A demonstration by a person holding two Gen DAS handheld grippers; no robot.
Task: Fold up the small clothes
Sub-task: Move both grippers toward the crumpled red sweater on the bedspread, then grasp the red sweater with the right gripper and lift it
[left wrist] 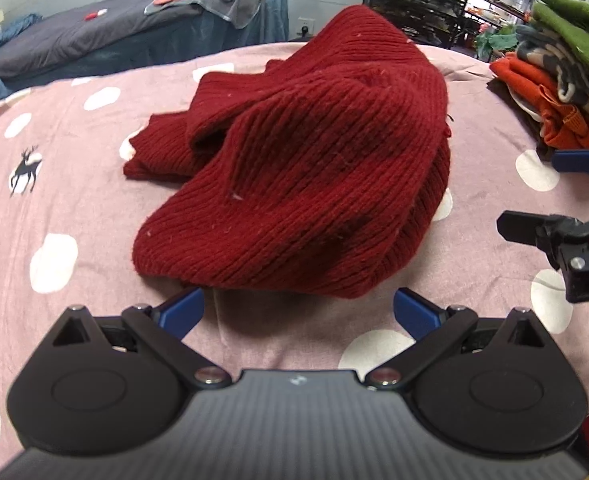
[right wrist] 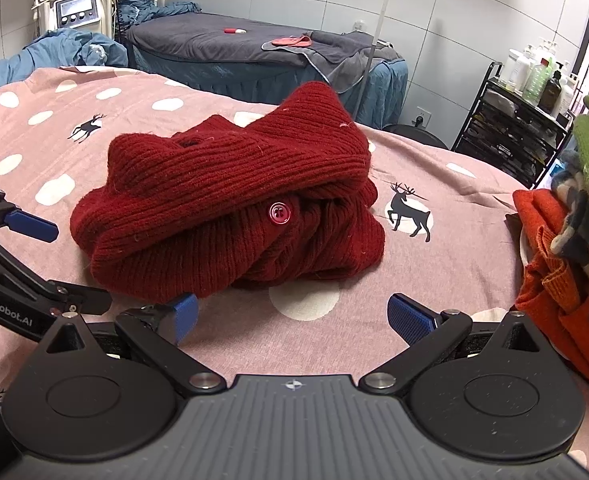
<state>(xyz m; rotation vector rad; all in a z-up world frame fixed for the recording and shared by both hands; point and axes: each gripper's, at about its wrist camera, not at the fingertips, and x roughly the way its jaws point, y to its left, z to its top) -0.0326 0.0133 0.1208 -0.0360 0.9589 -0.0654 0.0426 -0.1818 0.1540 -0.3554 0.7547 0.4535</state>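
pink bedspread (left wrist: 94, 208) | red sweater (left wrist: 302, 168) bunched just ahead of both tongs | left tongs (left wrist: 298, 312) released | right tongs (right wrist: 290, 316) released

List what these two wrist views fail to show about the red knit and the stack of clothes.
- Red knit garment: bunched in both views, so its folds hide its sleeves and overall shape.
- Its button: only one shows, right wrist view; the folds hide any others.
- Stack of clothes: cut off by the right edge in both views, so its count is unclear.

Left tool (left wrist: 298, 310) and right tool (right wrist: 290, 314): matte black linkages, blue ribbed fingertips (right wrist: 408, 316), silver pivot screws, ridged grey housing, white "GenRobot.AI" lettering.
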